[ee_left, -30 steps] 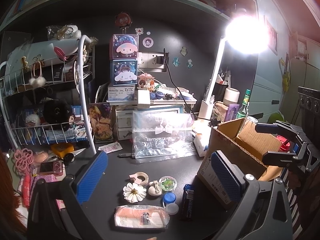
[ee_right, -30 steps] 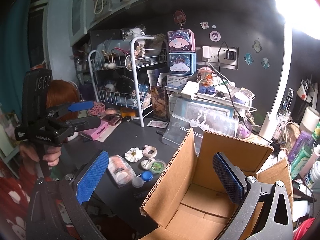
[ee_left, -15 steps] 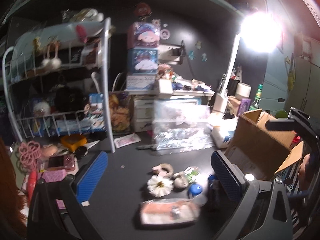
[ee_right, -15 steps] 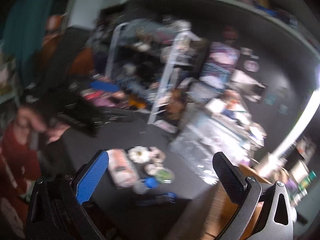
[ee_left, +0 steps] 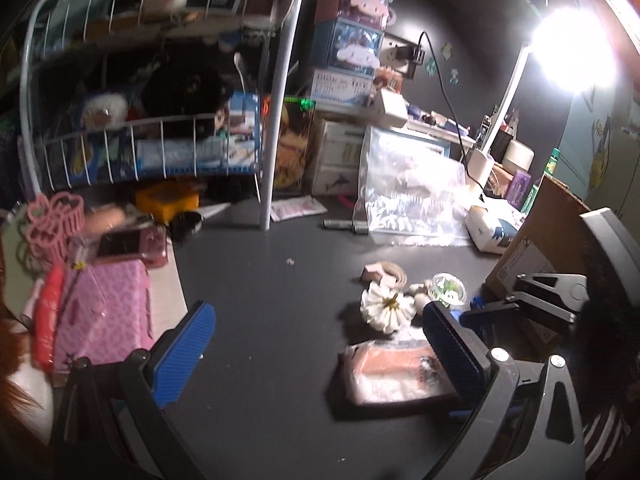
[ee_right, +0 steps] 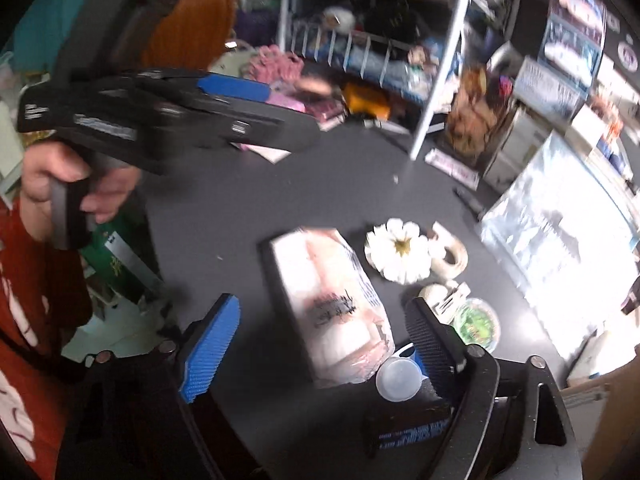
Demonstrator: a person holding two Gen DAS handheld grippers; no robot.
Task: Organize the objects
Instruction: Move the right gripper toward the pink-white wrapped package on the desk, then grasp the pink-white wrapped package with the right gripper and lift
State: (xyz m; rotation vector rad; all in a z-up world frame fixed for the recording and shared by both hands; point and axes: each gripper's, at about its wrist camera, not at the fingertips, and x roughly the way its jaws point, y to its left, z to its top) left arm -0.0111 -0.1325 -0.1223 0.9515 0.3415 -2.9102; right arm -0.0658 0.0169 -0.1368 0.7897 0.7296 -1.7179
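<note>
A pink packet in clear wrap (ee_right: pixel 332 300) lies on the dark desk, also in the left wrist view (ee_left: pixel 394 372). Beside it lie a white flower (ee_right: pixel 400 250), a tape ring (ee_right: pixel 450 254), a green-filled clear case (ee_right: pixel 478 322), a lens case (ee_right: pixel 398 372) and a dark box (ee_right: pixel 408 424). My right gripper (ee_right: pixel 324 348) is open, low over the packet, which lies between its fingers. My left gripper (ee_left: pixel 320 360) is open and empty above bare desk, left of the packet. The left gripper shows in the right wrist view (ee_right: pixel 240 92).
A white wire rack (ee_left: pixel 160 128) full of items stands at the back left. A pink box (ee_left: pixel 104 312) and pink phone (ee_left: pixel 128 244) lie at left. A clear bag (ee_left: pixel 408 196), lamp (ee_left: pixel 572 52) and cardboard box (ee_left: pixel 552 232) are at right.
My right gripper has swung away from the cardboard box and down over the pink packet. My left gripper has moved left and lower toward the desk.
</note>
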